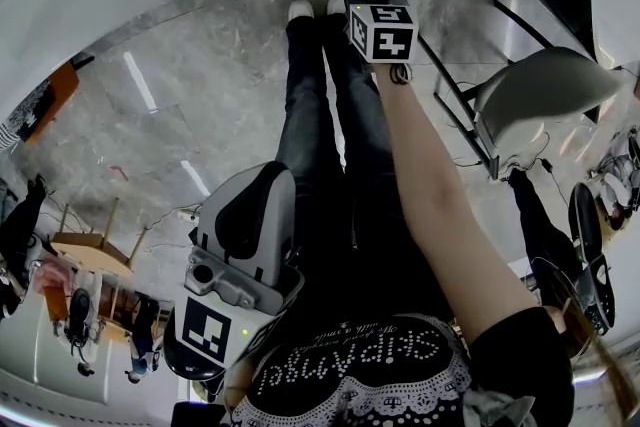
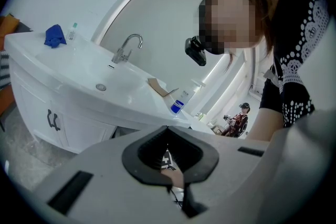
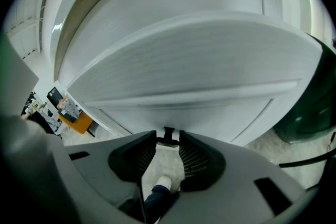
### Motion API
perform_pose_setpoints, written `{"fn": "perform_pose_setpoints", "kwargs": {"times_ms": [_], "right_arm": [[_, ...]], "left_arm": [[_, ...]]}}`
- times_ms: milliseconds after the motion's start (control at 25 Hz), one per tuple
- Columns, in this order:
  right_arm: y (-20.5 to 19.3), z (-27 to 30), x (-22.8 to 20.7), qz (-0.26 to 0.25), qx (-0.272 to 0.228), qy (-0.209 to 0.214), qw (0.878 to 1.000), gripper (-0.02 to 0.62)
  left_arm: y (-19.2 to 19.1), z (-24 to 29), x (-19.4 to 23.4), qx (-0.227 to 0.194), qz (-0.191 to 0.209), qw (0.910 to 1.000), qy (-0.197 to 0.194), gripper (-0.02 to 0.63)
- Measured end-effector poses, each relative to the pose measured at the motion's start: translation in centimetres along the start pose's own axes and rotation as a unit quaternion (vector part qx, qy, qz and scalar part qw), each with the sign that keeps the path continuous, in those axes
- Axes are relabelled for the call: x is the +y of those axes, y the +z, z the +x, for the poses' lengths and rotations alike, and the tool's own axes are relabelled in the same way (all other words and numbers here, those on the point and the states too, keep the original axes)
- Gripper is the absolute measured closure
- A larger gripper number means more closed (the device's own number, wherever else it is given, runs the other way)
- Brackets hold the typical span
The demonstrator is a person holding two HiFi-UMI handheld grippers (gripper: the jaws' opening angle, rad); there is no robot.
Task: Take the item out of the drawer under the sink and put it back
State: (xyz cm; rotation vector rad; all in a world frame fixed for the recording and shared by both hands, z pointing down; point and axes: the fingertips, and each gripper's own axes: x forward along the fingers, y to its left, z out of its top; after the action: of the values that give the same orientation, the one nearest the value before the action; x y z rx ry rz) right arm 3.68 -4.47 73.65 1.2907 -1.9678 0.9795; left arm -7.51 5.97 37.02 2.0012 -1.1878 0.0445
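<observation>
The right gripper (image 3: 168, 140), jaws pinched on the small dark drawer handle (image 3: 168, 135) at 6 o'clock in its own view, faces the closed white drawer front (image 3: 184, 60) filling the view toward 12 (the item is unseen, presumably inside). The handle looks rigid and narrow, likely best held mid-bar and drawn straight out. The left gripper (image 2: 167, 131) hangs with jaws together on nothing, the sink (image 2: 84, 68) at its 10 o'clock.

White sink cabinet (image 2: 31, 107), blue cloth (image 2: 54, 35), black handle (image 3: 168, 135), grey marbled floor (image 1: 200, 105)
</observation>
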Motion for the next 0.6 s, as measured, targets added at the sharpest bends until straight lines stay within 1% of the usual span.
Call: {"fn": "perform_pose_setpoints", "kwargs": {"times_ms": [360,520,600], "right_arm": [[-0.9,-0.5,0.2,0.000,0.005,0.000,1.000,0.450],[-1.6,-0.9,0.4,-0.001,0.009,0.001,1.000,0.451],[-2.0,-1.1,0.4,-0.001,0.009,0.001,1.000,0.451]], "left_arm": [[-0.4,0.1,0.5,0.019,0.015,0.9997,0.003,0.601],[0.2,0.6,0.1,0.011,0.010,0.9998,-0.011,0.601],[0.1,0.7,0.1,0.014,0.010,0.9998,-0.012,0.601]]}}
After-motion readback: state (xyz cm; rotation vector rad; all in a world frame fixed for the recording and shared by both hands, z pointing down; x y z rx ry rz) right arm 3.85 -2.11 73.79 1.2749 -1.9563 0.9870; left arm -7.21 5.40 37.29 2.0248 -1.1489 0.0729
